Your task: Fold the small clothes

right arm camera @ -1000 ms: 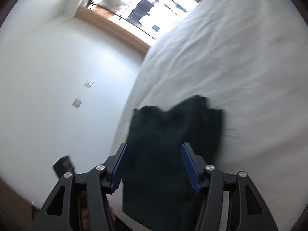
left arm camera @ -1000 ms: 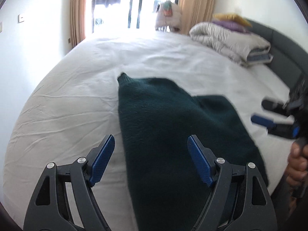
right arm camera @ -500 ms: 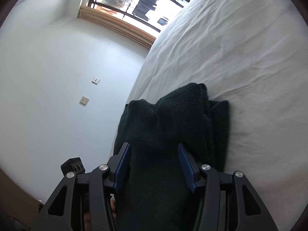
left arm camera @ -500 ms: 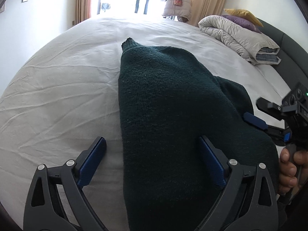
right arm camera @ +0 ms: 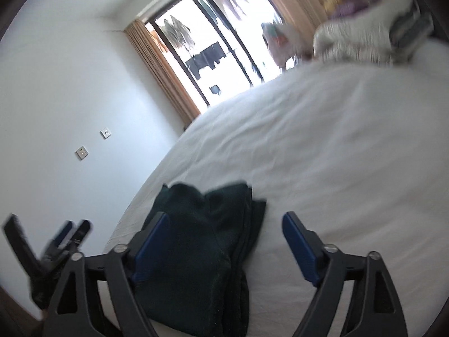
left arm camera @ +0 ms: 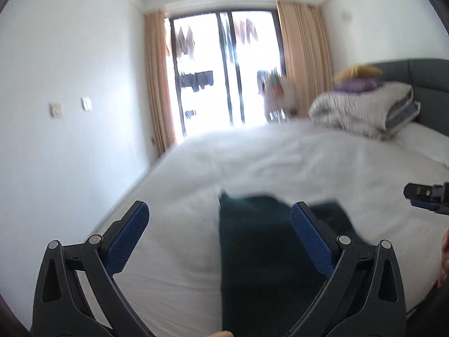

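A dark green knitted garment (left arm camera: pixel 261 255) lies folded in layers on the white bed (left arm camera: pixel 280 163) near its front edge; it also shows in the right wrist view (right arm camera: pixel 202 241). My left gripper (left arm camera: pixel 219 219) is open and empty, raised above and behind the garment. My right gripper (right arm camera: pixel 224 227) is open and empty, its jaws wide apart above the garment's right side. The right gripper shows at the right edge of the left wrist view (left arm camera: pixel 426 196), and the left gripper shows at the lower left of the right wrist view (right arm camera: pixel 64 238).
A folded grey duvet with purple and yellow pillows (left arm camera: pixel 364 104) sits at the head of the bed by a dark headboard (left arm camera: pixel 426 75). A bright window with tan curtains (left arm camera: pixel 224 75) is behind. A white wall (left arm camera: pixel 70 112) runs along the left.
Both grippers have pulled back and up from the garment. The right gripper's jaws have opened wider and let the cloth go. The garment now lies still on the bed.
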`<state>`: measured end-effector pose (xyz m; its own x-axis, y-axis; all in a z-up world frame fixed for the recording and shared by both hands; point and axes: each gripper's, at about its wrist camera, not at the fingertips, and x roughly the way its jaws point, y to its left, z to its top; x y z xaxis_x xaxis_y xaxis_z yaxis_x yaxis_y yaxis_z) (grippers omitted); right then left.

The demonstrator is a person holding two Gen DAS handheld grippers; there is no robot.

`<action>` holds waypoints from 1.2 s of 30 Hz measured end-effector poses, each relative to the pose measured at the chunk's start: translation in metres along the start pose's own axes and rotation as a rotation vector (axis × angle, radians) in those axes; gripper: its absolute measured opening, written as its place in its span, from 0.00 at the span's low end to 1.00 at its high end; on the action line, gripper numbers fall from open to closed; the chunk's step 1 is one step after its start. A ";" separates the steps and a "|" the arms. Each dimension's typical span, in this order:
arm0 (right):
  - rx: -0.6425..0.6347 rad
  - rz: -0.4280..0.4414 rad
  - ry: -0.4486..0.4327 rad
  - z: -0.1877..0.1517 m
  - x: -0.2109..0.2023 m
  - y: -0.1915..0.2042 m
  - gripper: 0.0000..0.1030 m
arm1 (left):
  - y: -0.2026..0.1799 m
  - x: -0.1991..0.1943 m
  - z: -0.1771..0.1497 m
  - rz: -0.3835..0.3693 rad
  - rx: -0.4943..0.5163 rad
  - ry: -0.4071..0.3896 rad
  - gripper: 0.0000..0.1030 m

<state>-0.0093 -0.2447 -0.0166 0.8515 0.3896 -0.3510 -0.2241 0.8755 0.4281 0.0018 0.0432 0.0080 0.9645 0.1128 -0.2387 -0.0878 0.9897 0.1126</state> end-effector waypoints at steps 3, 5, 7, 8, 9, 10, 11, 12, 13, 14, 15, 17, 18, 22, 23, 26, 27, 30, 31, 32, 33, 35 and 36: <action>-0.092 -0.048 -0.154 0.020 -0.030 0.025 1.00 | 0.004 -0.039 0.027 0.051 -0.016 -0.146 1.00; -0.165 -0.088 -0.242 0.032 -0.050 0.045 1.00 | 0.007 -0.062 0.041 0.069 -0.019 -0.221 1.00; -0.224 -0.127 -0.321 0.040 -0.072 0.062 1.00 | 0.010 -0.079 0.053 0.080 -0.003 -0.261 1.00; -0.244 -0.135 -0.355 0.042 -0.079 0.067 1.00 | 0.011 -0.087 0.059 0.076 0.009 -0.274 1.00; -0.263 -0.138 -0.388 0.045 -0.091 0.073 1.00 | 0.013 -0.093 0.063 0.088 0.016 -0.284 1.00; -0.277 -0.141 -0.416 0.049 -0.101 0.080 1.00 | 0.013 -0.098 0.069 0.106 0.028 -0.289 1.00; -0.289 -0.150 -0.432 0.053 -0.111 0.087 1.00 | 0.011 -0.104 0.075 0.110 0.040 -0.291 1.00; -0.297 -0.160 -0.441 0.056 -0.119 0.092 1.00 | 0.012 -0.109 0.080 0.103 0.042 -0.290 1.00; -0.306 -0.174 -0.454 0.059 -0.125 0.098 1.00 | 0.013 -0.115 0.085 0.096 0.037 -0.292 1.00; -0.317 -0.192 -0.467 0.062 -0.132 0.104 1.00 | 0.014 -0.119 0.089 0.092 0.033 -0.295 1.00; -0.328 -0.201 -0.479 0.064 -0.140 0.109 1.00 | 0.015 -0.128 0.093 0.087 0.026 -0.298 1.00; -0.360 -0.181 -0.482 0.068 -0.150 0.118 1.00 | 0.016 -0.140 0.099 0.064 0.017 -0.294 1.00; -0.373 -0.172 -0.476 0.069 -0.153 0.122 1.00 | 0.017 -0.146 0.100 0.058 0.015 -0.285 1.00; -0.374 -0.172 -0.420 0.071 -0.158 0.129 1.00 | 0.016 -0.164 0.093 0.029 0.025 -0.221 1.00; -0.357 -0.177 -0.390 0.070 -0.154 0.127 1.00 | 0.016 -0.166 0.089 0.017 0.016 -0.199 1.00; -0.280 -0.169 -0.285 0.061 -0.132 0.113 1.00 | 0.011 -0.161 0.071 -0.003 -0.006 -0.094 1.00; -0.247 -0.176 -0.233 0.058 -0.123 0.108 1.00 | 0.008 -0.153 0.063 0.004 -0.010 -0.056 1.00; -0.194 -0.195 -0.114 0.039 -0.092 0.092 1.00 | 0.004 -0.127 0.034 -0.027 -0.021 0.091 1.00; -0.194 -0.212 -0.087 0.032 -0.086 0.090 1.00 | 0.002 -0.121 0.026 -0.034 -0.023 0.127 1.00; -0.202 -0.233 -0.066 0.024 -0.080 0.089 1.00 | 0.000 -0.115 0.017 -0.032 -0.021 0.157 1.00; -0.211 -0.247 -0.050 0.018 -0.076 0.089 1.00 | -0.002 -0.102 0.008 -0.025 -0.015 0.182 1.00; -0.222 -0.264 -0.011 0.005 -0.069 0.087 1.00 | -0.007 -0.085 -0.009 -0.003 -0.001 0.243 1.00; -0.223 -0.270 0.012 -0.002 -0.065 0.085 1.00 | -0.008 -0.078 -0.016 0.001 0.000 0.266 1.00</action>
<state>-0.0843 -0.1946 0.0411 0.8888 0.1374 -0.4372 -0.0904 0.9878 0.1265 -0.0764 0.0280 0.0105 0.8652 0.1324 -0.4837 -0.0886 0.9897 0.1125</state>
